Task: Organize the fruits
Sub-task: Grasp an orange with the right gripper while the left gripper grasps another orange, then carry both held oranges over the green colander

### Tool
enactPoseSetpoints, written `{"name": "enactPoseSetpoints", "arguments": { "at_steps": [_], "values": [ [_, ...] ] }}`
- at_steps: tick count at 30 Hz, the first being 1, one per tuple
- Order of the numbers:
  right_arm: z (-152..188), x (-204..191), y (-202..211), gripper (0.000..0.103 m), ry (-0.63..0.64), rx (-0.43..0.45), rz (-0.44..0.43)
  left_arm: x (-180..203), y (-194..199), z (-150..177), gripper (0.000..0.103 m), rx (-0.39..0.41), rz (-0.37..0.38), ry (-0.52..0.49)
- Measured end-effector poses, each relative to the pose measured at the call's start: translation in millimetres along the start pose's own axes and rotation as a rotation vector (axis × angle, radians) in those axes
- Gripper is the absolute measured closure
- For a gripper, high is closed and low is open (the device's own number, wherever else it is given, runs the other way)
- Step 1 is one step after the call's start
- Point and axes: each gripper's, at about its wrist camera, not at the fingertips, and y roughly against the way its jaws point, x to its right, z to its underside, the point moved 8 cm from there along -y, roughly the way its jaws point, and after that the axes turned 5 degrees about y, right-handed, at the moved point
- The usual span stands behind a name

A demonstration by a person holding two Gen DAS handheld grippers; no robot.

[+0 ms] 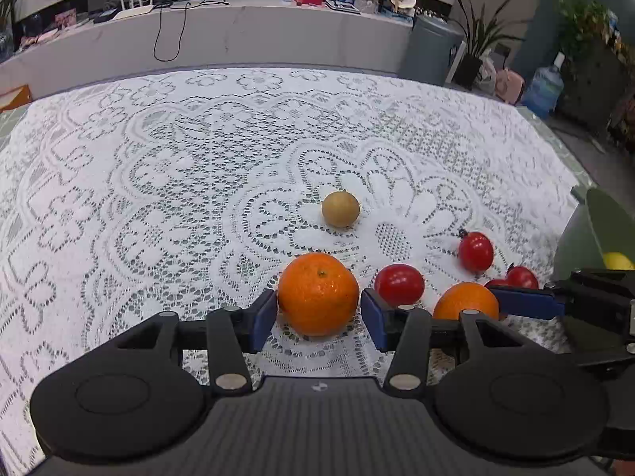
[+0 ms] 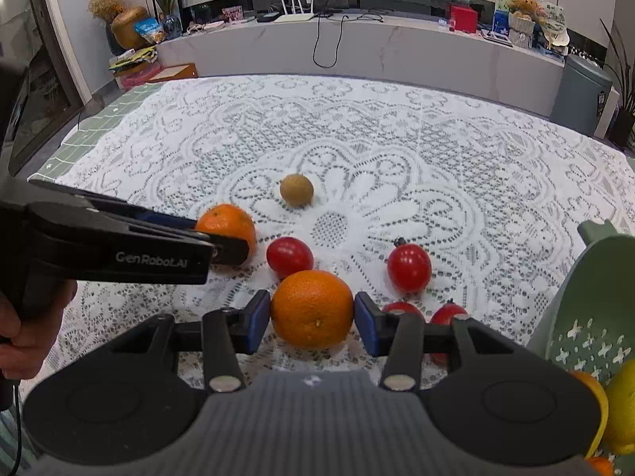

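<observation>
My left gripper (image 1: pixel 317 315) has its blue pads against both sides of an orange (image 1: pixel 317 293) that sits low over the lace cloth. In the right wrist view this same gripper (image 2: pixel 216 234) reaches in from the left, shut on that orange (image 2: pixel 228 222). The right gripper (image 2: pixel 312 317) is shut on a second orange (image 2: pixel 311 309), its pads touching both flanks. From the left wrist view, one blue finger (image 1: pixel 524 301) of the right gripper shows beside that orange (image 1: pixel 464 301). A brown round fruit (image 2: pixel 296 190) lies farther back. Several red tomatoes (image 2: pixel 408 267) lie around the oranges.
A green perforated basket (image 2: pixel 587 277) stands at the right edge of the table and holds a yellow lemon (image 2: pixel 623 404) and some orange fruit. A person's hand (image 2: pixel 24 325) grips the left tool. White lace cloth (image 1: pixel 158 198) covers the table; a counter runs behind.
</observation>
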Motion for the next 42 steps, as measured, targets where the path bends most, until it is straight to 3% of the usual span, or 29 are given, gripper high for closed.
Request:
{"name": "enactPoseSetpoints", "arguments": {
  "at_steps": [12,22,34,42],
  "values": [
    [-4.5,2.8,2.5,0.059,-0.010,0.009,-0.008,-0.6,0.8,-1.7,0.054,0.009,0.016,0.014],
    [-24.7,11.3,33.1,0.059,-0.028,0.070,-0.016,7.3,38.2,-17.0,0.054,0.073,0.068,0.053],
    [-32.7,67.4,106.0,0.059,-0.079,0.077,0.038,82.1,77.2,-40.9,0.054,0.120,0.254,-0.039],
    [-7.5,121.1,141.8,0.059,-0.119,-0.033,0.159,151.7,74.5,-39.3,0.054,0.088,0.387,-0.164]
  ]
}}
